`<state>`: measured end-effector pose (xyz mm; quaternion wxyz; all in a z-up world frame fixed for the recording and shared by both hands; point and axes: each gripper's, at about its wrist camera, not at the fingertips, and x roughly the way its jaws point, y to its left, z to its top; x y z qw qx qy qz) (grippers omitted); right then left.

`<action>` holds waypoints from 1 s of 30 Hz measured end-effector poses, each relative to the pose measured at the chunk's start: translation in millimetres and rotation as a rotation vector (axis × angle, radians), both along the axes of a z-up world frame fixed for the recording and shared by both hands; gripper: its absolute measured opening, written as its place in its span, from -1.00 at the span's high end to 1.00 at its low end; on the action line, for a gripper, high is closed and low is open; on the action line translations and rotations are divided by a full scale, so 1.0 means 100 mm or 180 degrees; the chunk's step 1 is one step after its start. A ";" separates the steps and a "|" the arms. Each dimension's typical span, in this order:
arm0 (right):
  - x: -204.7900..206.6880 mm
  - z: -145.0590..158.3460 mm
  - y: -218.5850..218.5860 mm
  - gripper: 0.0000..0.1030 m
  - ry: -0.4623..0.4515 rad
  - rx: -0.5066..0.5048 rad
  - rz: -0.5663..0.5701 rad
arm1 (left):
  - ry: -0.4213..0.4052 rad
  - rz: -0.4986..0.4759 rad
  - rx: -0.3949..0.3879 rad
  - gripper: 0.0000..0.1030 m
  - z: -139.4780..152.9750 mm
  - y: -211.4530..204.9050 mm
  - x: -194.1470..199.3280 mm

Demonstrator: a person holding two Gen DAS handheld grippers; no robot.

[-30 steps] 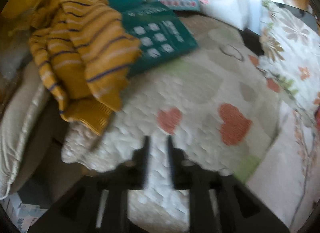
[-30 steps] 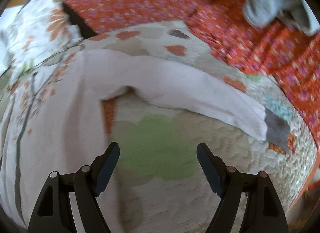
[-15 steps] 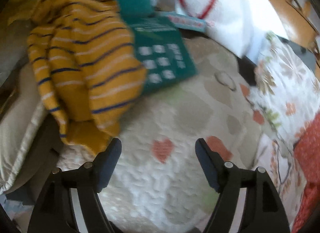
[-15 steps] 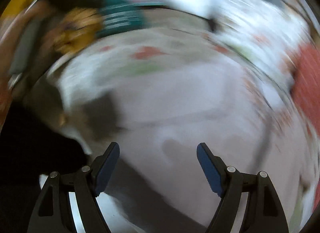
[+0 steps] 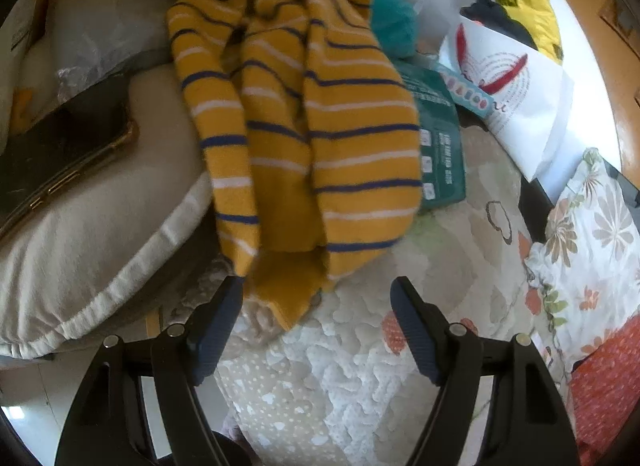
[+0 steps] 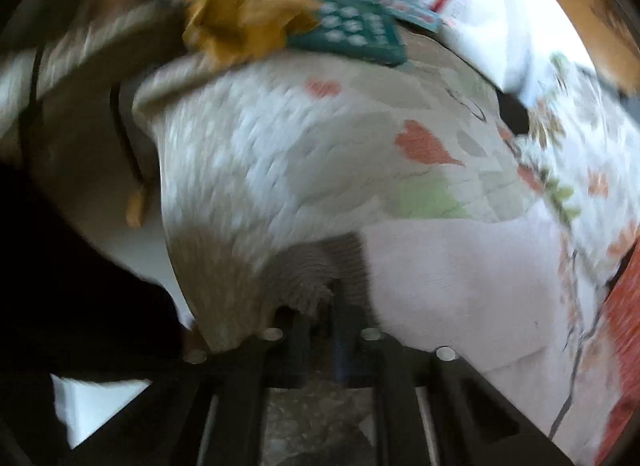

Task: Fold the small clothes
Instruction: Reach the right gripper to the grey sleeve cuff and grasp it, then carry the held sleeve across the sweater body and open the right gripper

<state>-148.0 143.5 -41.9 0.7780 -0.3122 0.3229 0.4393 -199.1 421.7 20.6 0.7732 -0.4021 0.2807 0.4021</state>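
A mustard-yellow striped garment (image 5: 304, 137) lies crumpled over a beige cushion and the quilt's far left edge. My left gripper (image 5: 316, 302) is open, its fingers either side of the garment's lower hem, not touching it. In the right wrist view a pale pink garment (image 6: 460, 278) with a grey cuff (image 6: 316, 270) lies on the quilt. My right gripper (image 6: 320, 318) is shut on that grey cuff at the quilt's near edge. The yellow garment also shows blurred in the right wrist view (image 6: 240, 9).
A heart-patterned quilt (image 5: 360, 366) covers the surface. A green printed packet (image 5: 440, 153) lies beside the yellow garment. A beige cushion (image 5: 100, 217) with a phone (image 5: 60, 153) sits left. White bags (image 5: 512, 97), a floral pillow (image 5: 592, 225) and red cloth (image 5: 600, 382) lie right.
My left gripper opened and moved in toward the yellow garment's hem. My right gripper swung left across the quilt and closed on the pink garment's grey cuff.
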 end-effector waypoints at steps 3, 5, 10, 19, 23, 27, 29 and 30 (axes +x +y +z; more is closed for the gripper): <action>0.32 0.57 -0.25 0.83 0.0116 0.0486 -0.0313 | 0.0027 -0.0062 0.0095 -0.46 0.04 -0.14 0.12; 0.60 0.97 -0.54 0.83 0.0142 0.0812 -0.0571 | 0.0035 -0.0136 0.0112 -0.46 0.06 -0.24 0.19; 1.35 1.68 -1.60 0.83 0.0037 0.1319 -0.1401 | 0.0112 -0.0475 0.0200 -0.46 0.10 -0.62 0.56; 2.62 1.34 -3.59 0.83 0.0084 0.1090 -0.3161 | 0.0313 -0.1305 0.0463 -0.46 0.13 -1.56 1.39; 3.13 0.74 -4.15 0.81 0.0618 0.0871 -0.3627 | 0.0448 -0.1624 0.0582 -0.46 0.08 -1.95 1.70; 3.16 0.51 -4.56 0.69 0.0665 0.0765 -0.4008 | 0.0515 -0.1886 0.0634 -0.47 0.03 -2.29 1.88; 3.08 0.57 -4.77 0.42 0.0648 0.0865 -0.4064 | 0.0512 -0.1985 0.0601 -0.46 0.03 -2.40 1.95; 2.99 0.62 -4.93 0.33 0.0607 0.0909 -0.4084 | 0.0507 -0.2026 0.0581 -0.46 0.03 -2.45 1.98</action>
